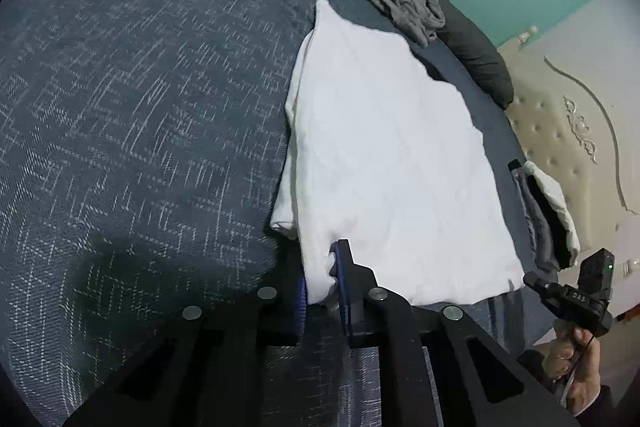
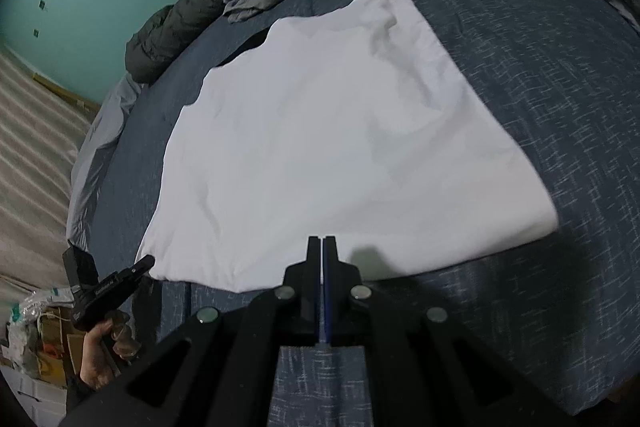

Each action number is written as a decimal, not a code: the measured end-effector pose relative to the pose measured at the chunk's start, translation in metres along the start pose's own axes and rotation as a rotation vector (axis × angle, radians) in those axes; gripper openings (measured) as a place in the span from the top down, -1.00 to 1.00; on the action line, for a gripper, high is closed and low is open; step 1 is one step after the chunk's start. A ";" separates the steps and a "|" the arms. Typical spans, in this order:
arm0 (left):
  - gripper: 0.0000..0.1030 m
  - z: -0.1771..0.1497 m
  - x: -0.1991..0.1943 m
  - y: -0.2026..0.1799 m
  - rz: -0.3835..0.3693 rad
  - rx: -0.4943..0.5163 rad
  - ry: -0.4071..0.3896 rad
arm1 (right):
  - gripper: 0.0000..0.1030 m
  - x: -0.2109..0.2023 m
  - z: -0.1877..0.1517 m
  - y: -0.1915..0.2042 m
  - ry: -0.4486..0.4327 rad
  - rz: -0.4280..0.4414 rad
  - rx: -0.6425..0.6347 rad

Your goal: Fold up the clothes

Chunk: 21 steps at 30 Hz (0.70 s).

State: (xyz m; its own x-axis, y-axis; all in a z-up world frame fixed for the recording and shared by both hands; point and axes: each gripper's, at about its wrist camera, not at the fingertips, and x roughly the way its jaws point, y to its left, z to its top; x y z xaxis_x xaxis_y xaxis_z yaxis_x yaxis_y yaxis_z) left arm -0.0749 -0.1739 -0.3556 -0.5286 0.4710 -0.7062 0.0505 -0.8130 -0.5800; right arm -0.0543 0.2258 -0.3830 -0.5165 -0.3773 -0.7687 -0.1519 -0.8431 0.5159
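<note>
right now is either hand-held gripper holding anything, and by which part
The left hand-held gripper pinches the white garment at its near bottom edge. The right hand-held gripper is shut with no cloth visibly between its fingers.

Your two views are dim and bluish, lit softly from above. The white folded cotton garment [image 2: 320, 147] is the brightest area, nearly washed out so its creases barely show. The dark blue flecked bedspread [image 1: 140, 107] carries a soft shadow in front of each tool. Fisheye bending curves the edges, the corners go black, and fine detail is slightly soft.
</note>
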 end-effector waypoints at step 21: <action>0.78 0.059 0.034 -0.226 -0.134 0.277 -0.011 | 0.98 -0.065 0.033 -0.088 -0.110 0.057 0.098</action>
State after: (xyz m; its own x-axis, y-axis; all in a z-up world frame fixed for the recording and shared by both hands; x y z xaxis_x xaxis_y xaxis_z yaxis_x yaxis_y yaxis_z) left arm -0.1544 0.0053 -0.2242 -0.5245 0.5778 -0.6254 -0.2524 -0.8070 -0.5339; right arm -0.0350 0.3374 -0.3656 -0.6148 -0.3745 -0.6941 -0.1986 -0.7783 0.5957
